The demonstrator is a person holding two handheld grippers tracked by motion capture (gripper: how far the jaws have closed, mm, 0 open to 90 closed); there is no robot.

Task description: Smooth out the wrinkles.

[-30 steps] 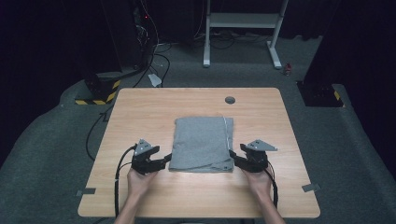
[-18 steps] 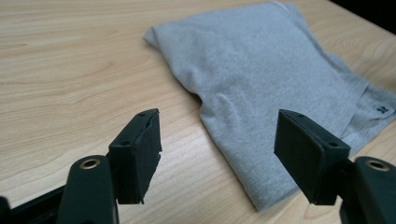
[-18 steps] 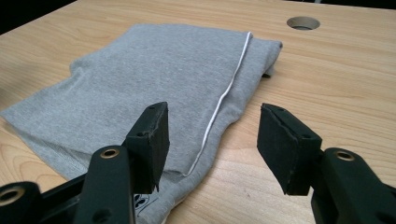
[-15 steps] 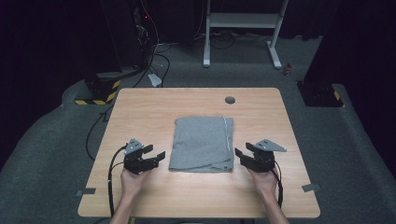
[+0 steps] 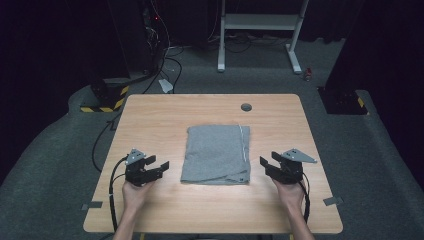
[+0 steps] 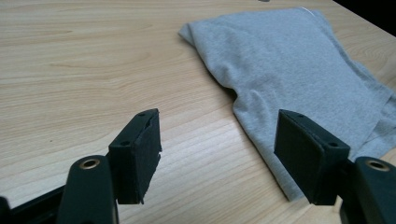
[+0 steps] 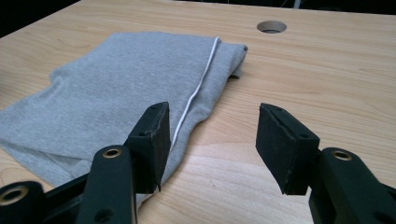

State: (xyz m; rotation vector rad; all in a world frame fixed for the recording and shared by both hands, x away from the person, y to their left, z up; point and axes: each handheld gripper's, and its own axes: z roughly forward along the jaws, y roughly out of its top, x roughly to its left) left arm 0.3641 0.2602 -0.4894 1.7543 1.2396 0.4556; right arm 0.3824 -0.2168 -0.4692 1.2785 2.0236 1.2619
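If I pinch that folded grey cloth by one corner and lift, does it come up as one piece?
Probably not. The grey cloth lies in soft, loose layers with rumpled edges, so it would likely droop and unfold. It looks light. Pushed across the wooden table, it would probably bunch rather than slide.

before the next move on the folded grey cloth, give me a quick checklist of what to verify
1. Left gripper open with nothing between the jaws: ok.
2. Right gripper open with nothing between the jaws: ok.
3. Both grippers apart from the folded grey cloth, one on each side near its front corners: ok.
4. Cloth lying flat on the table with straight edges: not ok, the front edge is rumpled and layers stick out at the front right corner.
5. Cloth clear of the cable hole: ok.
6. Whether the layers underneath are evenly stacked: cannot tell.
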